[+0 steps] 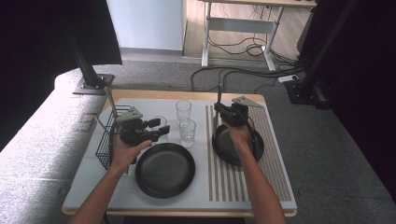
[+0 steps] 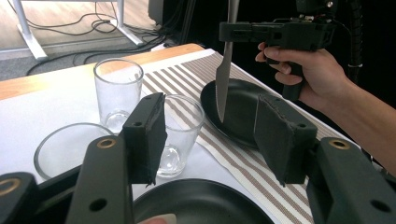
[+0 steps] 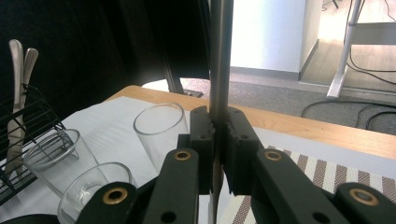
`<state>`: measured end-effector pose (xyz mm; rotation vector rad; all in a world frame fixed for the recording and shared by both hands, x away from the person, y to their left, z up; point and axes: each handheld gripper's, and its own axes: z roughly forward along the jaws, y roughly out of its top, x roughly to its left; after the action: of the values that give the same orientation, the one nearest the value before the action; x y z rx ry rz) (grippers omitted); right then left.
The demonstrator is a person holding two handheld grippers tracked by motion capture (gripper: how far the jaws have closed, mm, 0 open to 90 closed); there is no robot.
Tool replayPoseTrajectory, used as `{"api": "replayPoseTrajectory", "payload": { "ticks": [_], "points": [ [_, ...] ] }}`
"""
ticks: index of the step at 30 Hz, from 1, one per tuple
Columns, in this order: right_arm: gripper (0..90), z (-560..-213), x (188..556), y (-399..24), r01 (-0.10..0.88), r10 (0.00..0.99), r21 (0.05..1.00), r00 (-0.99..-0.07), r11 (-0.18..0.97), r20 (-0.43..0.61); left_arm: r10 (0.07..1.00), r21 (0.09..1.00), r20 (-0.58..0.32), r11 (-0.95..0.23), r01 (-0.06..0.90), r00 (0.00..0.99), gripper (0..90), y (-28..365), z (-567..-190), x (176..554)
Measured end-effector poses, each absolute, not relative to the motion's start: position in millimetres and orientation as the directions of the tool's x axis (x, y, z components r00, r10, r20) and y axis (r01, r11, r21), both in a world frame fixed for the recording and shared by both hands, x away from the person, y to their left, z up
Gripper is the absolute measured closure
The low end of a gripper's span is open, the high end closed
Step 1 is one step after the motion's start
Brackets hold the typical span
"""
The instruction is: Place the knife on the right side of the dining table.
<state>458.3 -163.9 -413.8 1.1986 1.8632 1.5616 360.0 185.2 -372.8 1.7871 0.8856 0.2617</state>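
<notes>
At the left of the high view, the black wire cutlery basket (image 1: 108, 140) sits at the left edge of the white table mat (image 1: 93, 177), with little room between it and the mat's border. The left gripper (image 1: 159, 127) hovers just right of the basket, above the far rim of the large matte black plate (image 1: 165, 169). Its jaws stand wide apart with nothing between them. Two clear drinking glasses (image 1: 187, 132) stand near the centre, with a low clear glass bowl (image 2: 65, 145) beside them. The near strip of the mat, in front of the large plate, is open room.

At the right, the brown-and-white striped placemat (image 1: 275, 172) carries the second black plate (image 1: 229, 149). The right gripper (image 1: 218, 111) is clamped on the silver table knife (image 1: 218, 100) above this plate.

The left gripper view shows the knife blade (image 2: 223, 79), which the right gripper view does not: the tip hangs over the second plate, and whether it touches cannot be told. The right gripper view shows the knife handle (image 3: 220, 51) rising straight from the closed pads, plus two pale utensil handles (image 3: 21, 65) standing in the basket at the frame's left.

The knife's long axis is vertical, handle up, tip pointing down.
</notes>
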Motion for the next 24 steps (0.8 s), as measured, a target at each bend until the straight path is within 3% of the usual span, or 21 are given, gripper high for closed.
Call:
{"api": "replayPoseTrajectory", "payload": {
  "ticks": [24],
  "points": [
    [83.1,-424,484,-159,0.340,0.840,0.939,-0.495,-0.045,0.220,0.666,0.875,-0.260,-0.144,0.462,0.699,44.0,197,-387,357]
  ]
}}
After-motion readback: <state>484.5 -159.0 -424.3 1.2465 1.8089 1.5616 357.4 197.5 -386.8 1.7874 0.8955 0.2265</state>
